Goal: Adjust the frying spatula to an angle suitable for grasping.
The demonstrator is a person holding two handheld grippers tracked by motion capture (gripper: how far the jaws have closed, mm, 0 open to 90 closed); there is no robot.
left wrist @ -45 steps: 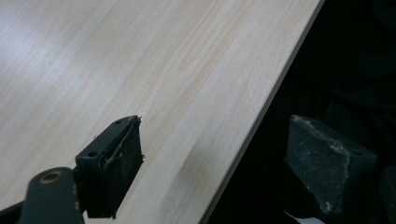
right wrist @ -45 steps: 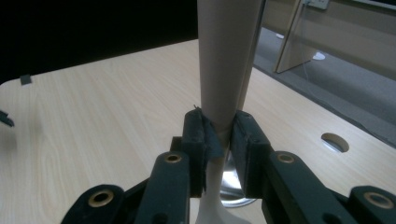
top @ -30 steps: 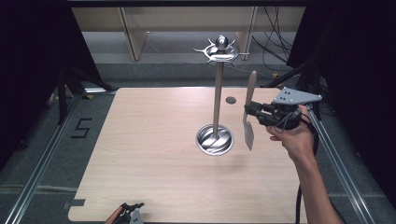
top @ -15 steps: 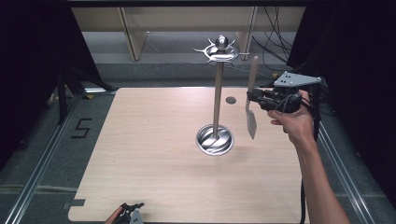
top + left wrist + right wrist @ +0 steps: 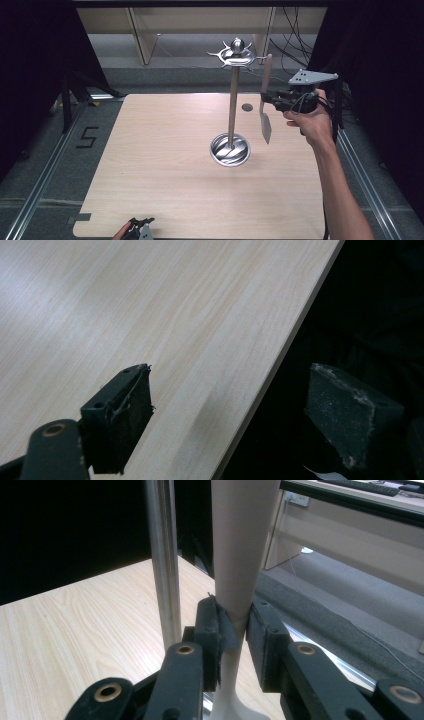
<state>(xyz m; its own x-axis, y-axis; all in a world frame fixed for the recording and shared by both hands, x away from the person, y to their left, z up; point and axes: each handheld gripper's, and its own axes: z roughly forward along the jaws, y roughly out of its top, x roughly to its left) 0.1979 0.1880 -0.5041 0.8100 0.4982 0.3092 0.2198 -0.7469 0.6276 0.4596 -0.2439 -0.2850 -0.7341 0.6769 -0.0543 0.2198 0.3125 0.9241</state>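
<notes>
The right gripper (image 5: pixel 276 98) has gone up and moved farther from the person since a second ago. It now sits higher beside the metal stand (image 5: pixel 232 105), close to the top ring (image 5: pixel 237 56) with its hooks. Its jaws are squeezed tight on the spatula (image 5: pixel 265 102), which hangs straight up and down in the air. The handle points up and the flat blade points down. In the right gripper view the spatula (image 5: pixel 240 550) is pinched at its thin neck, with the stand's pole (image 5: pixel 162 560) just beside it but not touching.

The stand's round base (image 5: pixel 230 150) has not moved from the middle of the table (image 5: pixel 150 165). A small dark spot (image 5: pixel 246 107) lies on the wood behind it.

The left gripper (image 5: pixel 139 230) stays low at the near edge of the table, just as before. Its jaws are wide apart and hold nothing. One jaw is over the wood and the other hangs past the edge.

There is lots of bare table to the left and in front of the stand. The spatula hangs near the right edge.
</notes>
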